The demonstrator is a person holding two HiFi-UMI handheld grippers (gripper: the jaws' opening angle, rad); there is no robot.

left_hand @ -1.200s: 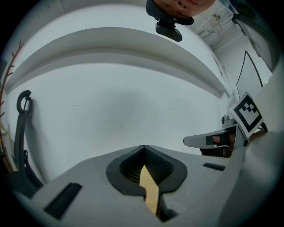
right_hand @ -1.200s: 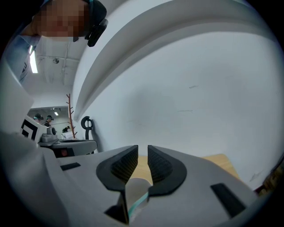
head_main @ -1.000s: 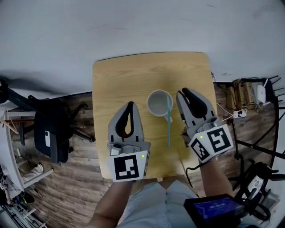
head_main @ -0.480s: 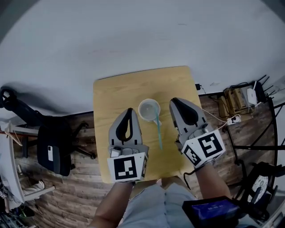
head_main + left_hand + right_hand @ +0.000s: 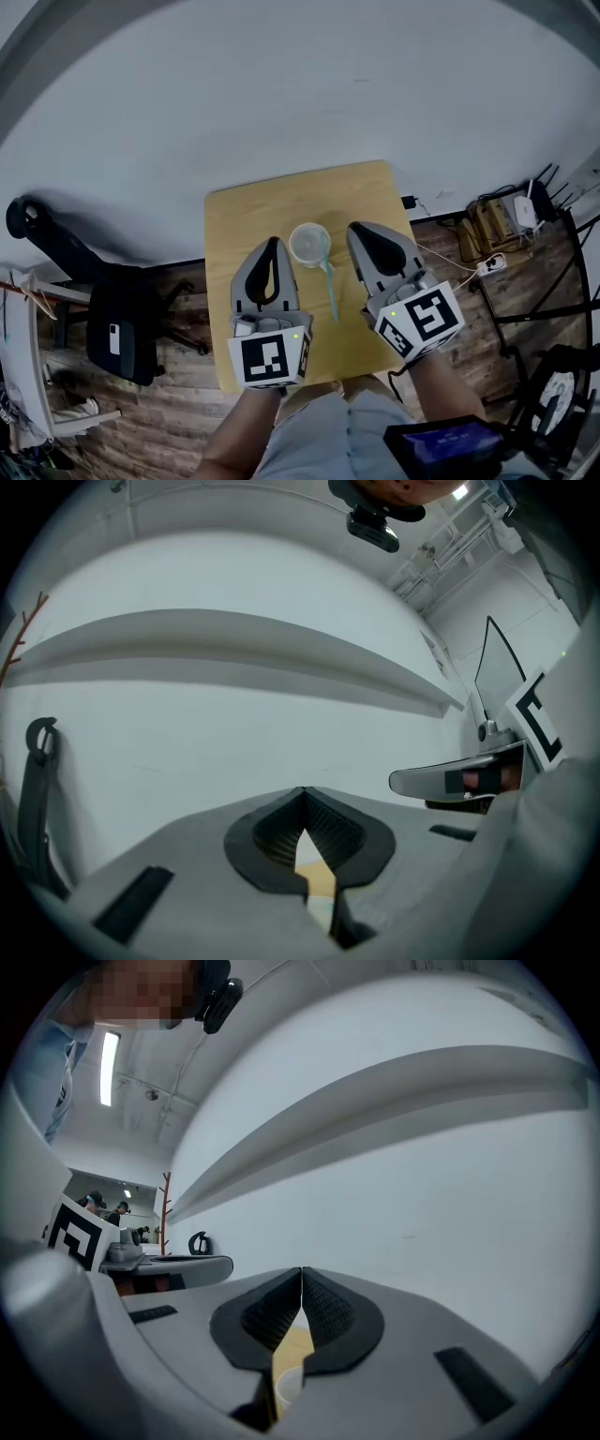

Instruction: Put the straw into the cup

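Observation:
A white cup (image 5: 307, 244) stands on the small wooden table (image 5: 244, 220). A teal straw (image 5: 331, 286) leans out of it toward me, its top end over the table's near half. My left gripper (image 5: 273, 242) hovers level just left of the cup, shut and empty, its tips meeting in the left gripper view (image 5: 303, 791). My right gripper (image 5: 357, 227) hovers right of the cup and straw; its jaws have just closed with nothing between them (image 5: 301, 1271). Under the right jaws the cup (image 5: 287, 1387) shows through the gap.
A black office chair (image 5: 117, 328) stands left of the table on the wooden floor. Cables, a power strip (image 5: 494, 265) and boxes lie to the right. A white wall rises beyond the table's far edge.
Both grippers and my head have risen, so the table looks smaller and farther below. The right jaws went from open to shut. The straw stays leaning in the cup.

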